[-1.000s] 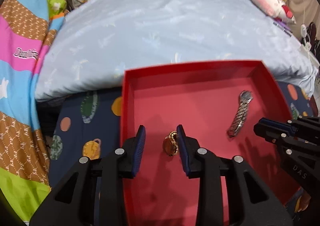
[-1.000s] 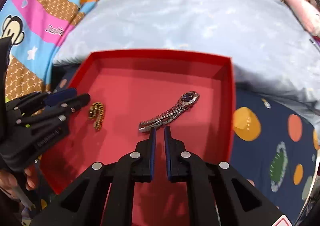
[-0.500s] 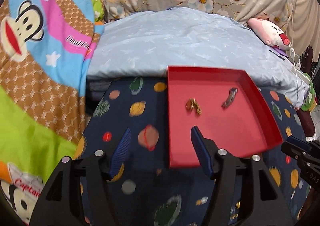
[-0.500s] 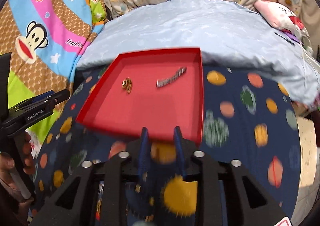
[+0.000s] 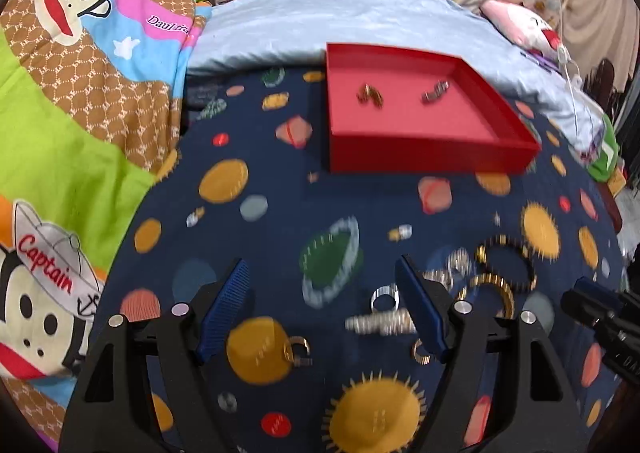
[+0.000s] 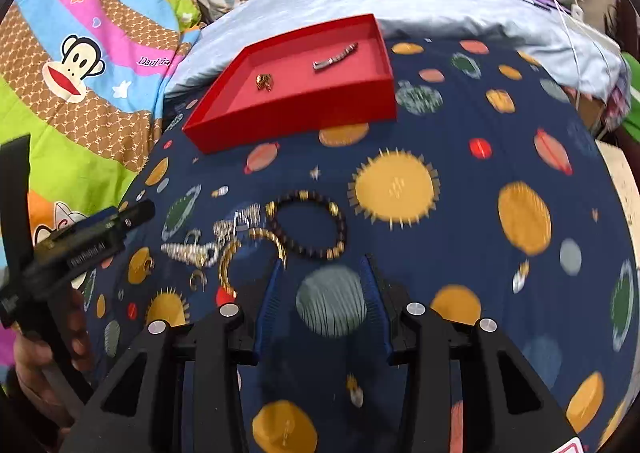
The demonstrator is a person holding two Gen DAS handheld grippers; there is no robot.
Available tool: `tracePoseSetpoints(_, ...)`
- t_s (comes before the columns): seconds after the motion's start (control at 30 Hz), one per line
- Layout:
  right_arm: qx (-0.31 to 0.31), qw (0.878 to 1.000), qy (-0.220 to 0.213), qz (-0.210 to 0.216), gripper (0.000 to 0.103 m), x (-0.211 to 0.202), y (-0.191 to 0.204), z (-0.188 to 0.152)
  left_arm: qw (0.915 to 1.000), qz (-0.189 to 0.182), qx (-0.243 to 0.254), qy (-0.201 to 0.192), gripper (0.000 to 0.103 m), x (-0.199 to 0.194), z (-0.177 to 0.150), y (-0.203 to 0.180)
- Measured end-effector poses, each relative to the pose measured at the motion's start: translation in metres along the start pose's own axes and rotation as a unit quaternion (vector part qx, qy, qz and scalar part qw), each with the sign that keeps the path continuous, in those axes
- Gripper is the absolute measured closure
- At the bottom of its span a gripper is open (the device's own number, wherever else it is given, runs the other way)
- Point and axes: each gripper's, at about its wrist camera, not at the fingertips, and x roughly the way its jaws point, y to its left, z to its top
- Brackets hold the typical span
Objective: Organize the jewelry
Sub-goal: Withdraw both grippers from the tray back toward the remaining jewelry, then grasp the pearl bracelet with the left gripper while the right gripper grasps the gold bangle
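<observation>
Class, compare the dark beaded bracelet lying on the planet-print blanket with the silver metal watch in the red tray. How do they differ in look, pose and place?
1. Look: the dark beaded bracelet is made of dark beads with a few gold ones; the silver metal watch is a band of metal links.
2. Pose: the bracelet lies as an open ring; the watch lies stretched out straight.
3. Place: the bracelet rests on the planet-print blanket; the watch sits inside the red tray.
Shared: neither gripper touches either one.

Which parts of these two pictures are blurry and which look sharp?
Left wrist view: the loose jewelry on the bedspread is motion-smeared, the red tray only slightly. Right wrist view: the beaded bracelet and planets smear; the tongs' fingers stay sharp.
</observation>
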Motion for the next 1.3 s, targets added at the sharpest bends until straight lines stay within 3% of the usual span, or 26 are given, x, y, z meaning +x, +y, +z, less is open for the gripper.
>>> tracePoseSetpoints(0.1, -0.002, 1.0, 0.002, -0.015, 0.064, -0.001, 0.001, -0.012, 0.9999, -0.003, 0.001, 0.011, 0.03, 0.001, -0.014, -0.002)
tracePoseSetpoints(0.27, 0.0, 1.0, 0.009, -0.001, 0.064, 0.002, 0.007, -0.023, 0.9997, -0.009, 0.001, 0.023, 0.03, 0.002, -0.032, -0.004)
tracePoseSetpoints(0.53, 0.002, 1.0, 0.008, 0.013, 0.064, 0.019, 0.024, -0.016, 0.9993, -0.007, 0.009, 0.037, 0.03, 0.006, -0.047, -0.005)
tracePoseSetpoints(0.77, 0.01, 1.0, 0.012, 0.003, 0.076, 0.039, 0.027, -0.01, 0.9992, -0.007, -0.012, 0.038, 0.03, 0.008, -0.044, 0.011)
tracePoseSetpoints(0.97, 0.001, 1.0, 0.011, -0.011, 0.086, 0.047, 0.028, -0.008, 0.9987, -0.03, -0.014, 0.04, 0.03, 0.012, -0.04, 0.013)
tracePoseSetpoints(1.03, 0.0, 1.0, 0.015, -0.009, 0.097, 0.048, 0.027, -0.008, 0.9983, -0.045, -0.004, 0.036, 0.03, 0.014, -0.036, 0.009)
tracePoseSetpoints(1.3, 0.009, 1.0, 0.02, -0.001, 0.099, 0.043, 0.02, -0.013, 0.9953, -0.08, 0.051, 0.02, 0.03, 0.029, -0.024, -0.007)
